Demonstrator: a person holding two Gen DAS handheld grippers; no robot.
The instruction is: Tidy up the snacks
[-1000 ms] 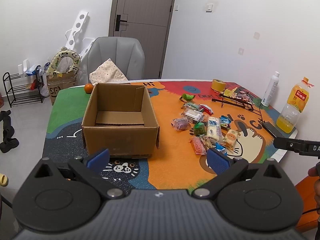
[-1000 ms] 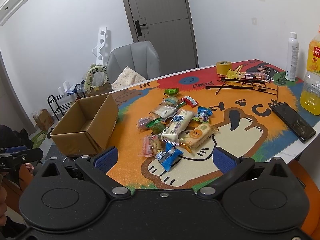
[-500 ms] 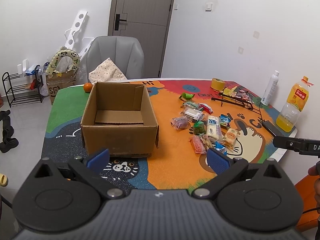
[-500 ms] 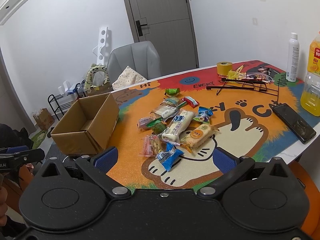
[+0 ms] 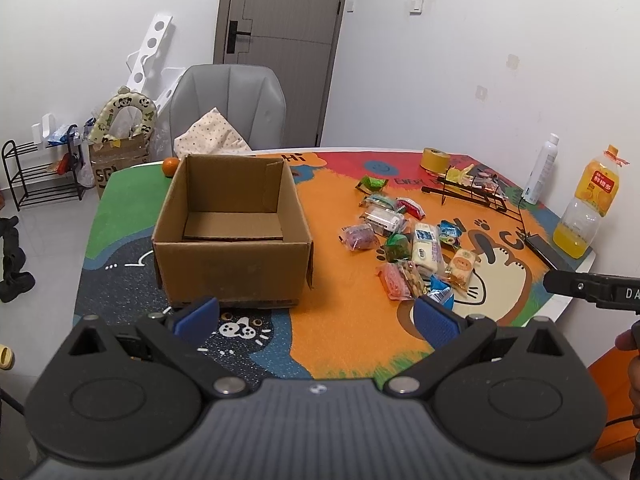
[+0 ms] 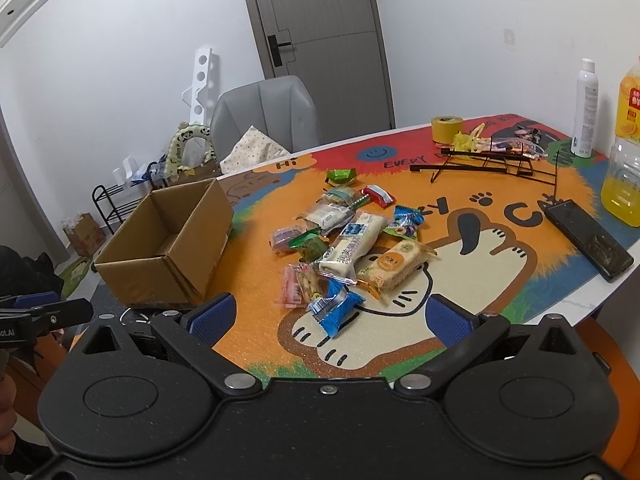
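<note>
Here, crinkly snack packets [image 6: 344, 244] beside square cardboard box [image 5: 232, 236].

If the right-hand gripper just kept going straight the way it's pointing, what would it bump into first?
Probably the blue snack packet, the nearest of the loose snacks. It lies on the table mat just ahead of the open right gripper, between its fingers. Depth is hard to judge through this lens.

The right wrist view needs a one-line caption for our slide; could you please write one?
Open right gripper poised over a pile of wrapped snacks, empty cardboard box waiting to its left.
</note>
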